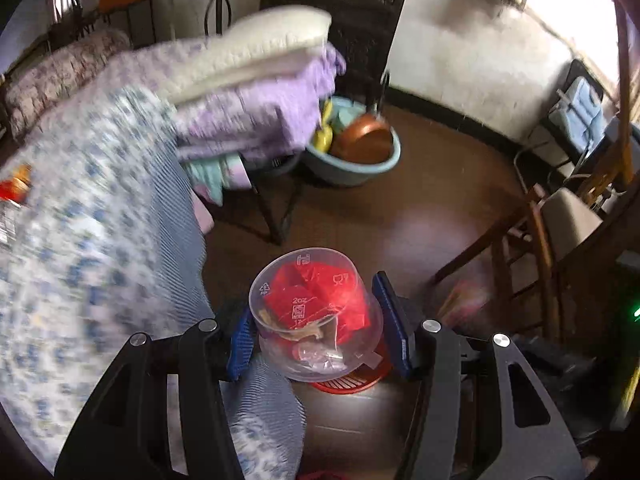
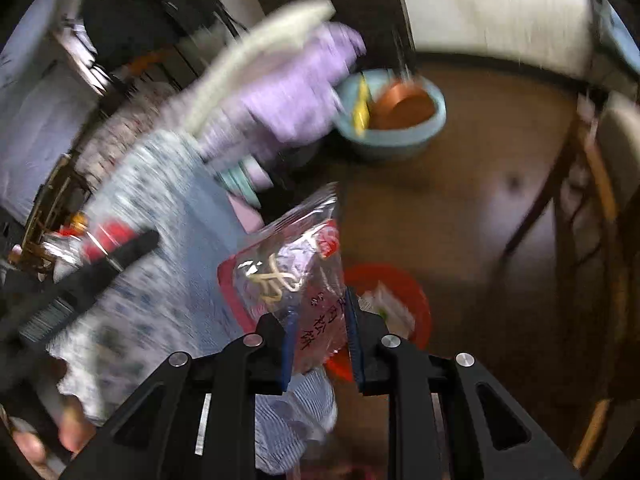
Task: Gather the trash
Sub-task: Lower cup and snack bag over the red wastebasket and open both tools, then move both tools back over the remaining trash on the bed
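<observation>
My left gripper (image 1: pixel 320 328) is shut on a clear plastic cup (image 1: pixel 316 316) stuffed with red wrappers, held above a red bin (image 1: pixel 352 384) on the brown floor. My right gripper (image 2: pixel 320 340) is shut on a clear and red snack bag (image 2: pixel 292 276), held at the bed's edge, just left of the red bin (image 2: pixel 392 300), which holds some white scraps. More wrappers (image 2: pixel 100 240) lie on the blue floral bedspread (image 2: pixel 168 216) at left; they also show in the left wrist view (image 1: pixel 12 196).
Folded purple and white blankets (image 1: pixel 248 80) sit stacked past the bed. A teal basin (image 1: pixel 352 152) with a copper bowl stands on the floor. A wooden chair (image 1: pixel 560 232) is at right. A dark cabinet stands at the back.
</observation>
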`<state>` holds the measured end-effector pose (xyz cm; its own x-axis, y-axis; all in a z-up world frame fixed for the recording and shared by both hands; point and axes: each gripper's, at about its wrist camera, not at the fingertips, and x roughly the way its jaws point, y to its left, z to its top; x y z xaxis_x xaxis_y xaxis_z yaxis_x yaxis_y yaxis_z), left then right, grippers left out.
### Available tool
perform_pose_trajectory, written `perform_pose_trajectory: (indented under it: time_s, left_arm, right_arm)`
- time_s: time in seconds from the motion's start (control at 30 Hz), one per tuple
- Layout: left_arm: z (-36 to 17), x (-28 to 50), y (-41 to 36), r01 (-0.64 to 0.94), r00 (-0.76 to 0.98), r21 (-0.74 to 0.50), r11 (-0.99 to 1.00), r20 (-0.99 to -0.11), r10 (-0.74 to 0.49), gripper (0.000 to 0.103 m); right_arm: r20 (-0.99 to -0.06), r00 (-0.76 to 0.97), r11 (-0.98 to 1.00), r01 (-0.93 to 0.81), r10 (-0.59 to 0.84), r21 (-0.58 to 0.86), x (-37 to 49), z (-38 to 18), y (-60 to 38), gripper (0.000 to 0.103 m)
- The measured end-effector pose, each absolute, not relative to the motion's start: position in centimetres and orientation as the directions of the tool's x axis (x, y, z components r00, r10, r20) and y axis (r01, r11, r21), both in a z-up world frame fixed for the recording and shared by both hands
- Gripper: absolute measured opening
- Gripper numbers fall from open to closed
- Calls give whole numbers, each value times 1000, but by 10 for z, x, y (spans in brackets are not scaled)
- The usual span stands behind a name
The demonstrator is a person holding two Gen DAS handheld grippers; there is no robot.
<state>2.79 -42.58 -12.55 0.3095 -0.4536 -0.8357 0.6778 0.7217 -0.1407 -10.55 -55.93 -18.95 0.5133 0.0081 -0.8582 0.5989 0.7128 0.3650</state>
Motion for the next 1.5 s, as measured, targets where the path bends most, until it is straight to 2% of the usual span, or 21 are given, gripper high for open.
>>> perform_pose_trajectory:
  time_s: [0.07, 0.27, 0.5, 0.53, 0.6, 0.67, 1.07, 1.4, 1.47, 1.5]
  left_arm:
    - [-154, 31, -440, 675, 277, -138, 725, -863, -422, 54]
    - [-232, 36, -459, 677, 184, -138, 723, -919, -348, 54]
    - [-273, 58, -463, 650, 146, -149, 745, -938, -315, 54]
    - [-276, 59, -464, 649, 144, -150, 746, -939, -313, 54]
    - [-287, 61, -468, 647, 124, -155, 747, -945, -304, 54]
    - [-297, 62, -472, 650, 102, -162, 743, -950, -297, 54]
    - [-341, 41, -495, 716, -57, -209, 666, -969, -242, 54]
    - [-350, 40, -497, 710, -99, -241, 662, -964, -246, 55]
    - [-352, 38, -497, 708, -121, -252, 660, -964, -238, 58]
    - [-352, 37, -498, 710, -122, -249, 659, -965, -233, 68]
  right_arm:
    - [-879, 474, 673, 634, 51, 381, -103, -236, -566, 24]
    - [-912, 391, 595, 707, 122, 383, -97, -327, -566, 24]
    - [-931, 348, 565, 748, 112, 348, -86, -368, -575, 24]
    - [-931, 347, 562, 751, 110, 346, -83, -372, -577, 29]
    - [-936, 337, 557, 760, 104, 335, -81, -377, -580, 54]
    - [-940, 325, 550, 769, 102, 325, -80, -380, -581, 64]
    - [-973, 180, 669, 707, 146, 231, -127, -375, -553, 64]
    - [-973, 185, 648, 726, 136, 229, -141, -369, -559, 64]
    - [-973, 189, 652, 722, 137, 232, -140, -368, -558, 64]
    - [-972, 188, 654, 720, 138, 232, -139, -368, -558, 64]
